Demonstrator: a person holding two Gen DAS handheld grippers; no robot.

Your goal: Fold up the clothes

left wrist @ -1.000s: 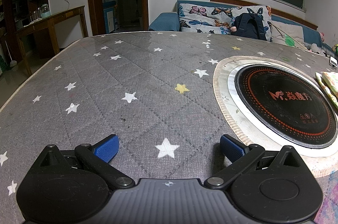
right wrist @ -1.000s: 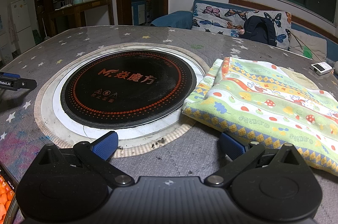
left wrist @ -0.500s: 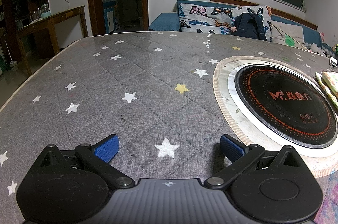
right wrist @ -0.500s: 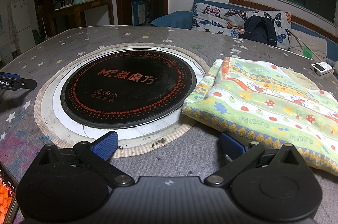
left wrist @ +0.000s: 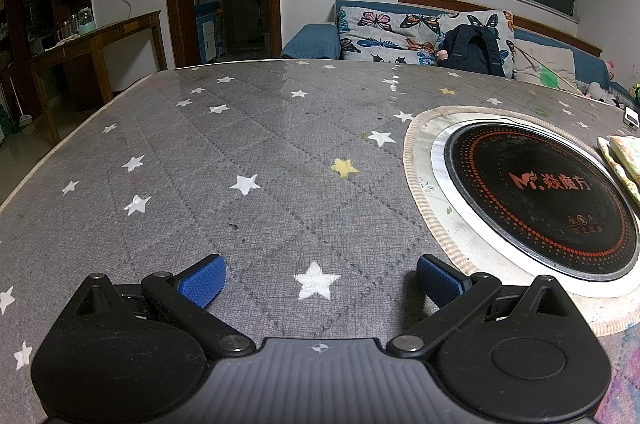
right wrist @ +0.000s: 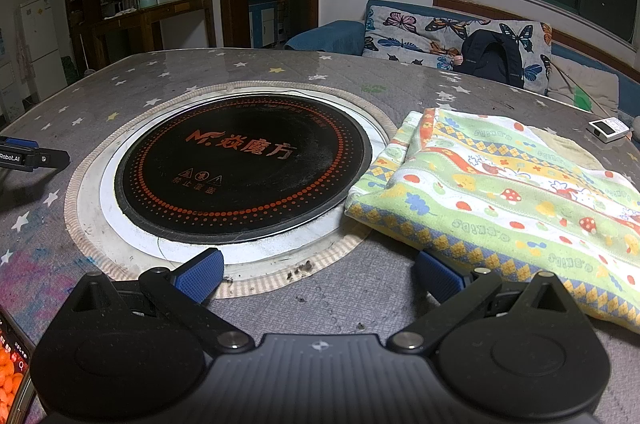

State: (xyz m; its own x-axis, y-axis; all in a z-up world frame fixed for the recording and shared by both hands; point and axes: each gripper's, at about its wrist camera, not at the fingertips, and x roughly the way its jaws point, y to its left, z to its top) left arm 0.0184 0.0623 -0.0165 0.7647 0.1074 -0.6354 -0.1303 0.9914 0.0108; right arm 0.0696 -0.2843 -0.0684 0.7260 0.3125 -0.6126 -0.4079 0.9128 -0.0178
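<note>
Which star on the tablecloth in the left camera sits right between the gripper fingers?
The large white star, closest to the camera, between the open left gripper pads; the yellow star lies farther off.

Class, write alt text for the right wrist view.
The open right gripper rests empty on a grey star-print table, beside a folded patterned cloth. A round black cooktop sits ahead.

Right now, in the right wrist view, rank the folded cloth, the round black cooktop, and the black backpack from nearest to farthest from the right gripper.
1. Folded cloth, just ahead of the right gripper, to its right.
2. Black cooktop, ahead-left, centre of table.
3. Backpack, far back on the sofa.
</note>
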